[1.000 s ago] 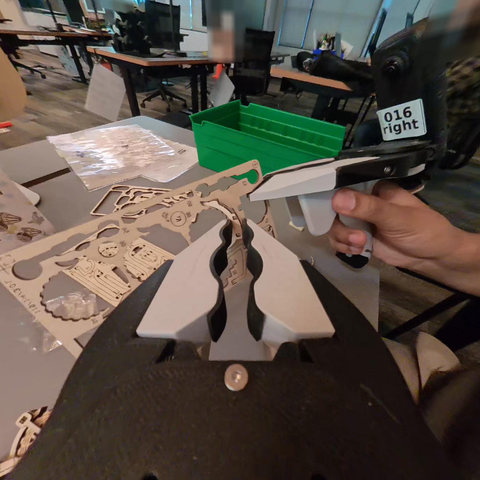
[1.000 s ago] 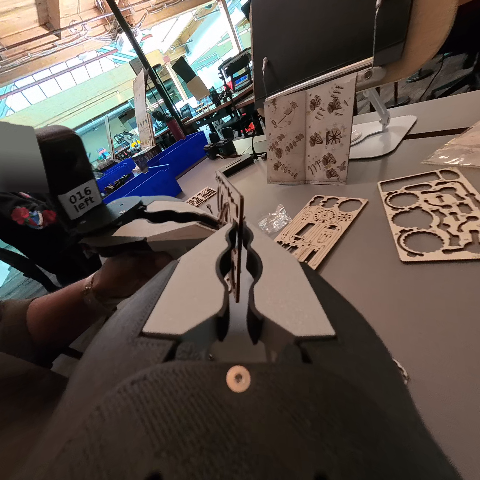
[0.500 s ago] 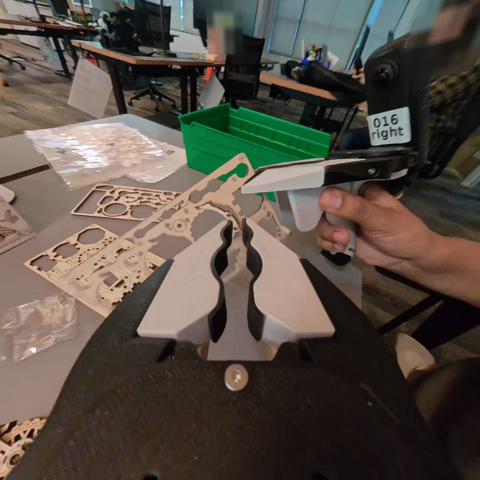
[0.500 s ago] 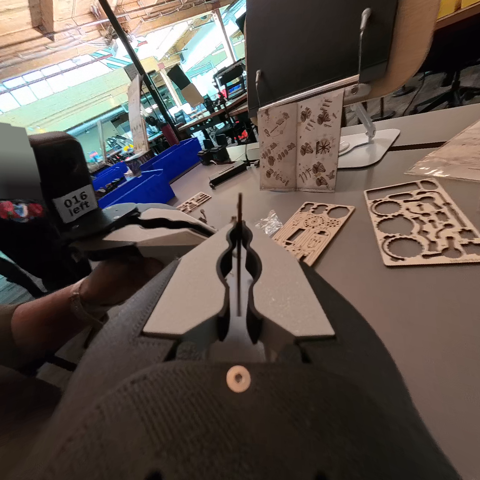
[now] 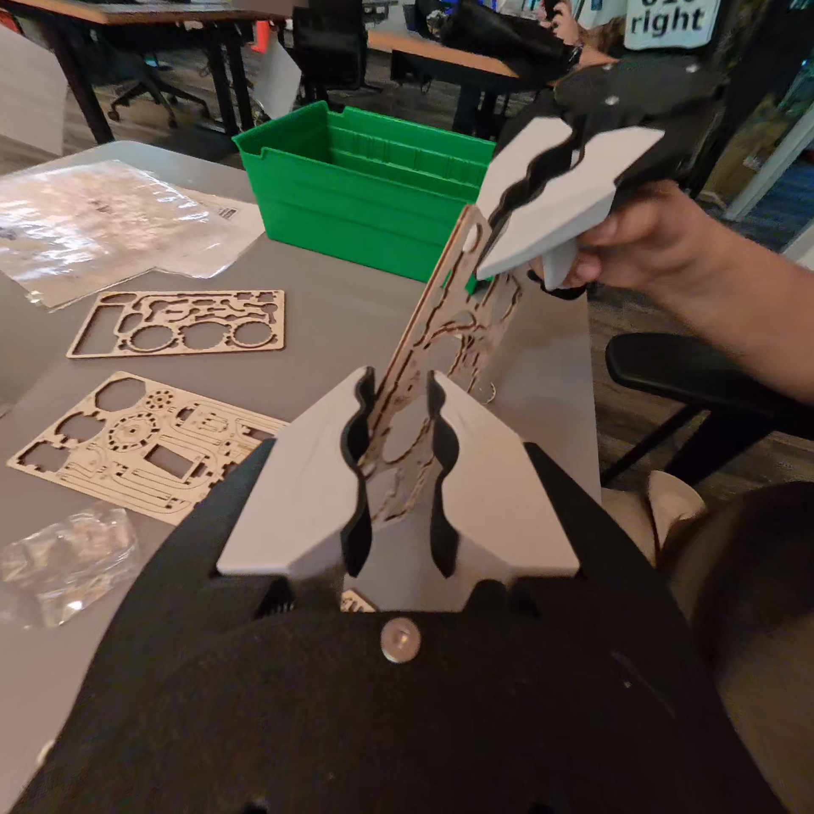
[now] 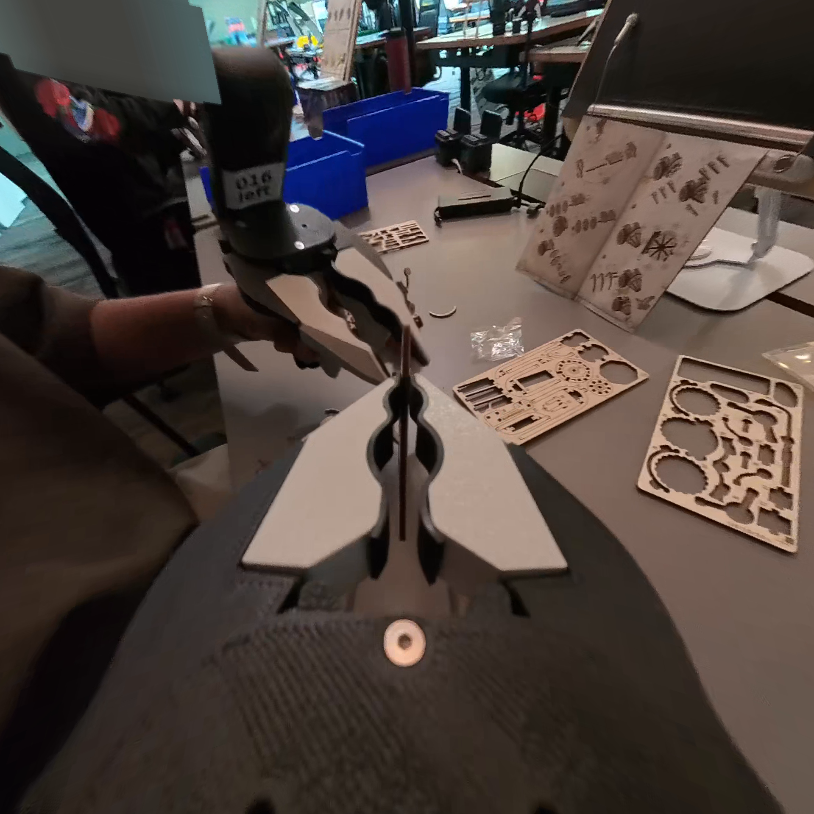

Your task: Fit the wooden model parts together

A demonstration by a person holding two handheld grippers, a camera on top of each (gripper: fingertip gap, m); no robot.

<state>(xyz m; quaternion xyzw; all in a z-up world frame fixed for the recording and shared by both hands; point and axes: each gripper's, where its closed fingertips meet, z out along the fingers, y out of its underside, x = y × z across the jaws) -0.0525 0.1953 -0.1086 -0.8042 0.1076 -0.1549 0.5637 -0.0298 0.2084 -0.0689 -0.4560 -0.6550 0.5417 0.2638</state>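
wooden sheet [image 5: 445, 334] held off the table, edge clamped in right gripper [image 6: 403, 387] | left gripper [image 5: 396, 383] parted around it, contact unclear | green bin [image 5: 365, 194] seen only in left wrist view

Around your work area, beyond the model parts

On your grey table [image 5: 334, 308] you have a green bin [image 5: 365, 198] at the far edge, a crinkled clear plastic sheet [image 5: 101, 220] to its left, and a small clear bag [image 6: 497, 341] beside the booklet [image 6: 634, 233] propped against the monitor stand [image 6: 749, 277]; two blue bins [image 6: 334, 163] sit further back
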